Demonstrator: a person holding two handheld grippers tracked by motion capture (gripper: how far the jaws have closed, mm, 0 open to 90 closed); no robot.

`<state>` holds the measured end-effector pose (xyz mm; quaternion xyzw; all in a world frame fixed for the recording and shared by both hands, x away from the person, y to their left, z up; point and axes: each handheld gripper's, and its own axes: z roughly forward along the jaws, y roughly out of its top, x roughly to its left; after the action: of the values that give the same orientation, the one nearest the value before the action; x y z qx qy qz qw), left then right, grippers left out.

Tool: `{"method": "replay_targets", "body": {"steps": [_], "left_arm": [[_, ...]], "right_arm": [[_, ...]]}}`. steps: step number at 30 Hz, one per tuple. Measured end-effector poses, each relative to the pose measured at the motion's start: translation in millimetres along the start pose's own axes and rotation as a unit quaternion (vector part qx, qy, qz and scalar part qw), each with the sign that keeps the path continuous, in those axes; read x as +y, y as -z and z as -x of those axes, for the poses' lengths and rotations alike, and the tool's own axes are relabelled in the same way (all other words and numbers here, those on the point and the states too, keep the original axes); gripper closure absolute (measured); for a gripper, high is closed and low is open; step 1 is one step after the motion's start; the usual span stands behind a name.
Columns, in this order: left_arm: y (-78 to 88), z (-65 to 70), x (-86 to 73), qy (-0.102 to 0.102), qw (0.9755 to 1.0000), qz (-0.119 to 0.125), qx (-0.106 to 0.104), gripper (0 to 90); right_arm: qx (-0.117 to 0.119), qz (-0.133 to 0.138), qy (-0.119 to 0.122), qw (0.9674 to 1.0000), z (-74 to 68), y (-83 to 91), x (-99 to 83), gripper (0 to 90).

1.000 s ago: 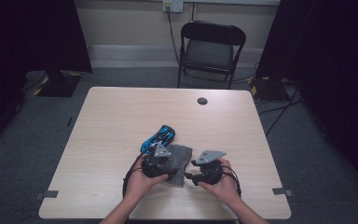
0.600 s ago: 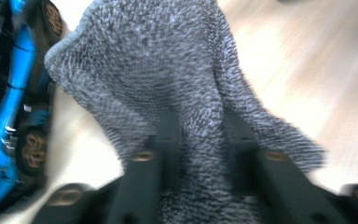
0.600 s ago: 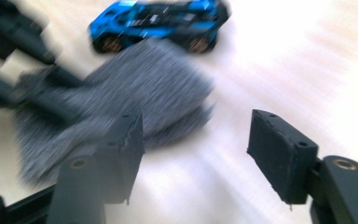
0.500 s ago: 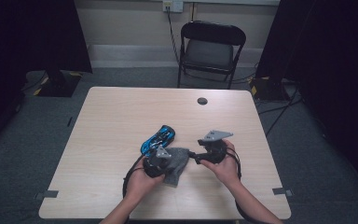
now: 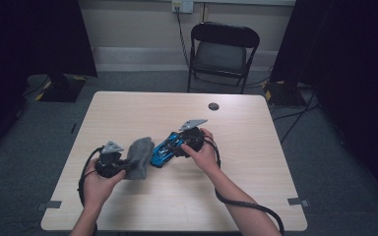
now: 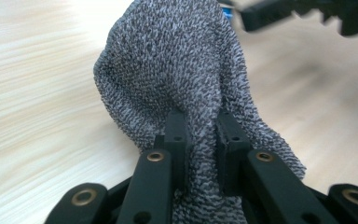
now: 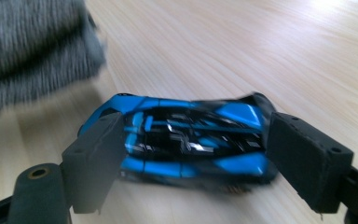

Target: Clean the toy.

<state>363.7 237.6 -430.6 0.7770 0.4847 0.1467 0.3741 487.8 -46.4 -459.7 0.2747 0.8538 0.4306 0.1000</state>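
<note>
A grey knitted cloth [image 5: 140, 156] hangs bunched from my left gripper [image 5: 127, 164] at the table's left middle. In the left gripper view the jaws [image 6: 200, 126] are shut on a fold of the cloth [image 6: 177, 60]. A blue and black toy car [image 5: 163, 151] lies on the table just right of the cloth. My right gripper [image 5: 177, 146] reaches it from the right. Its jaws [image 7: 200, 140] have just been opening and now stand wide on either side of the car [image 7: 186, 116], which rests on the wood between them.
A small black round object [image 5: 213, 106] lies near the far edge of the wooden table [image 5: 256, 196]. A black folding chair [image 5: 224, 51] stands beyond that edge. Cables trail from both grippers toward the table's near edge.
My left gripper has carried the grey cloth to the left, away from the car. My right gripper has left the cloth, moved farther out and left to the car, and widened its jaws.
</note>
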Motion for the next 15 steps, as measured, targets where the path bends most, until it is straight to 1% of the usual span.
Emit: {"method": "replay_targets", "body": {"steps": [2, 3, 4, 6, 8, 9, 11, 12, 13, 15], "left_arm": [[-4.1, -8.0, -5.3, 0.006, 0.9998, -0.011, 0.018, 77.3], [-7.2, -10.9, -7.2, 0.011, 0.9996, -0.012, 0.025, 77.2], [-10.6, -13.4, -8.3, 0.018, 0.9994, -0.013, 0.026, 77.2], [-15.6, -15.8, -8.8, 0.027, 0.9992, -0.012, 0.025, 76.9], [-19.7, -15.6, -8.6, 0.031, 0.9992, -0.01, 0.023, 76.6], [-21.1, -15.6, -8.5, 0.031, 0.9991, -0.014, 0.023, 76.6], [-25.2, -14.9, -9.2, 0.031, 0.9991, -0.016, 0.025, 76.3], [-27.3, -14.3, -9.3, 0.03, 0.999, -0.016, 0.029, 76.2], [-29.7, -13.3, -9.0, 0.028, 0.999, -0.017, 0.032, 76.1], [-34.4, -11.6, -7.4, 0.026, 0.999, -0.02, 0.031, 76.0]], "right_arm": [[0.012, -0.009, 0.009, 0.9998, -4.7, -10.2, 4.0, 18.5], [0.012, -0.02, 0.017, 0.9996, -7.5, -14.6, 5.7, 16.9], [0.01, -0.024, 0.027, 0.9993, -9.9, -18.9, 7.1, 16.1], [0.007, -0.03, 0.036, 0.9989, -12.9, -26.3, 8.7, 16.8], [0.008, -0.051, 0.049, 0.9975, -15.0, -31.3, 9.0, 16.7], [0.001, -0.057, 0.059, 0.9966, -16.1, -33.1, 8.1, 16.3], [-0.006, -0.052, 0.071, 0.9961, -17.1, -34.8, 5.2, 15.6], [-0.003, -0.05, 0.072, 0.9962, -17.5, -36.0, 4.0, 13.3], [-0.002, -0.05, 0.082, 0.9954, -18.0, -36.8, 3.1, 12.0], [0.002, -0.049, 0.089, 0.9948, -19.1, -37.4, 2.1, 10.7]]}}
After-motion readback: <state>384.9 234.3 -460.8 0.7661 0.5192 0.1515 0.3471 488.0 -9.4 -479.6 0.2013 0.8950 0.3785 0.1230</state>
